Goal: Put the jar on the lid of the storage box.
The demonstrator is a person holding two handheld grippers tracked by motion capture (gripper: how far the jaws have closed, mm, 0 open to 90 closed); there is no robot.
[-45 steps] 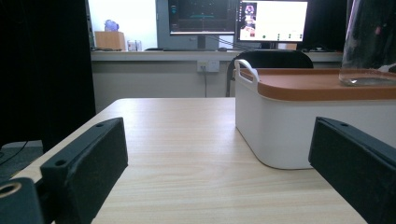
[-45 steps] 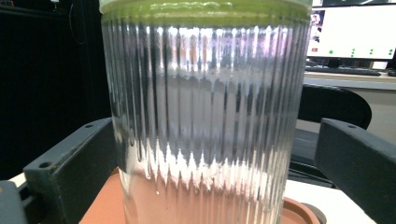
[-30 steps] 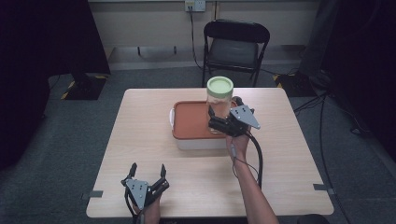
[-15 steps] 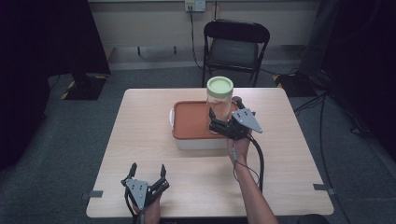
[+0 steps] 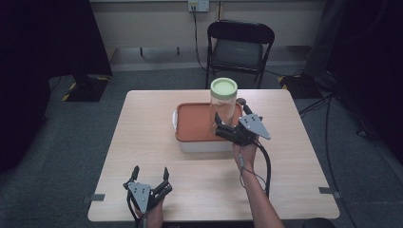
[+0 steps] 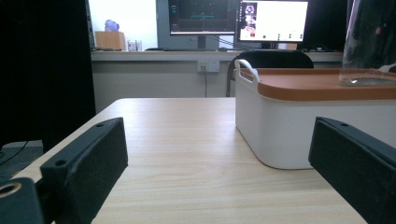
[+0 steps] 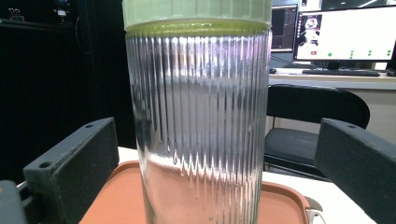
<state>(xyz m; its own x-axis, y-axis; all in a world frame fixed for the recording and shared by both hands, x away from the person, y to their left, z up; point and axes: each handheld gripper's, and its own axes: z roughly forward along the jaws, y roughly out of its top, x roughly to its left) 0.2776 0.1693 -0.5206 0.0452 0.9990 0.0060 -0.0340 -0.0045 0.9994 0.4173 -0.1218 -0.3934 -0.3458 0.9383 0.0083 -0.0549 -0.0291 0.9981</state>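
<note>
It looks like a lab or office room. Computer screens (image 6: 238,18) glow on a long desk, black curtains (image 5: 47,42) hang around, and cables (image 5: 328,142) run across the grey floor (image 5: 71,142).

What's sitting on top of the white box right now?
The white box wears an orange lid, and a ribbed clear jar with a green cap stands on it. The right gripper brackets the jar, jaws open. The box's inside is covered.
</note>
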